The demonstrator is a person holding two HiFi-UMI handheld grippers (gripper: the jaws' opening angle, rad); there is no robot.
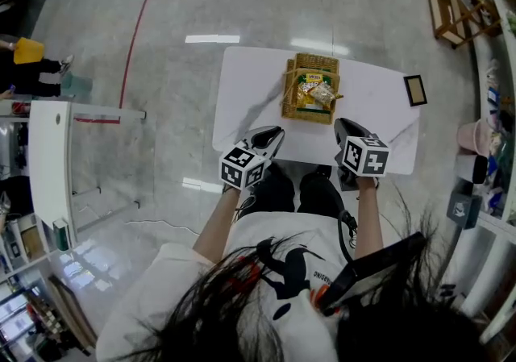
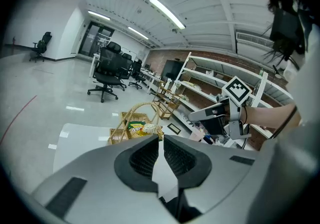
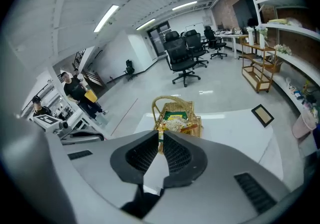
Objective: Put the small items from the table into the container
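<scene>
both sit at the near edge of the tabletop [image 1: 250, 98]. the left hand-held gripper [image 2: 161, 142] has its jaws all but together, nothing between them. the right hand-held gripper [image 3: 161, 142] is the same, empty. just ahead, between the two, the basket [image 1: 310, 60] holds the packets [image 1: 313, 92].

Holding 2 grippers low out front, side by side, not touching. Left gripper [image 1: 270, 136]: jaws together, gripping nothing. Right gripper [image 1: 347, 128]: same, jaws together, empty. Both pointing forward, away from the torso, marker cubes facing up. Bare left forearm [image 1: 216, 219] and right forearm [image 1: 369, 215] stretched forward behind them.
</scene>
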